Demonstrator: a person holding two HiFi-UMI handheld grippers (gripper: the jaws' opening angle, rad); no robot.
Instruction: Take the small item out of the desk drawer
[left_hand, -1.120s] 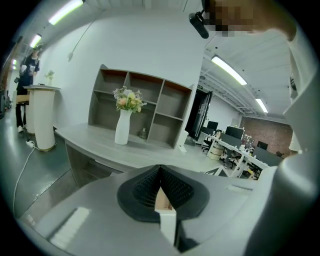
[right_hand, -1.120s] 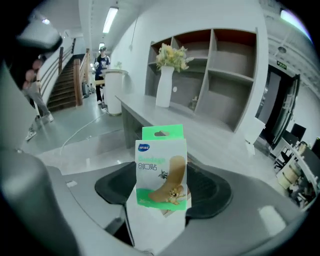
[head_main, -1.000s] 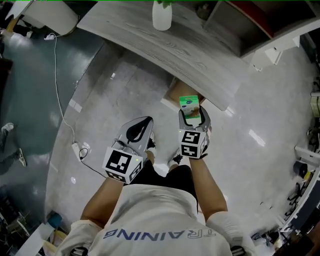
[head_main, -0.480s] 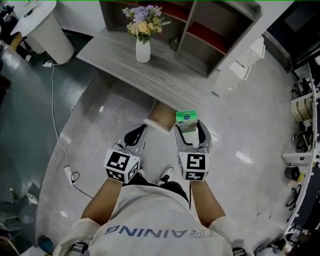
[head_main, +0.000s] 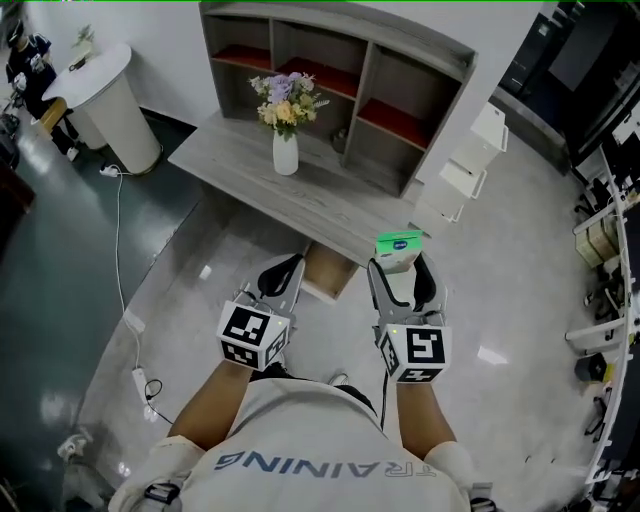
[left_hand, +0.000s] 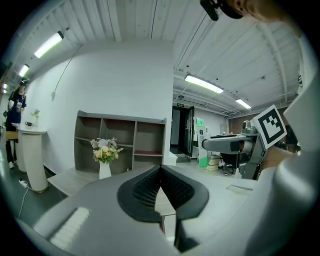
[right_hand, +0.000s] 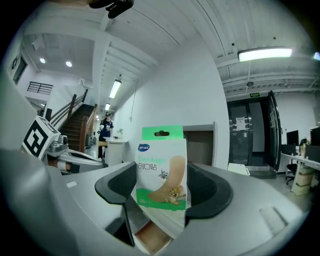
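Observation:
My right gripper (head_main: 401, 268) is shut on a small green-and-white bandage box (head_main: 399, 250), held upright in front of the grey desk (head_main: 300, 185). In the right gripper view the bandage box (right_hand: 161, 167) stands between the dark pads, filling the middle. The open drawer (head_main: 330, 270) juts out below the desk's front edge, between the two grippers; its inside looks brown. My left gripper (head_main: 281, 274) hangs left of the drawer with its jaws closed together and nothing between them; in the left gripper view its fingertips (left_hand: 160, 192) meet.
A white vase of flowers (head_main: 284, 125) stands on the desk. Behind it is a grey shelf unit (head_main: 340, 70) with red-lined compartments. A white round stand (head_main: 105, 95) is at the far left, a cable and power strip (head_main: 135, 375) lie on the floor, and white drawer units (head_main: 465, 170) stand right.
The view has tilted up and back, bringing the whole desk, vase and shelf into sight. Both grippers keep their hold: the right stays on the bandage box and has drifted right.

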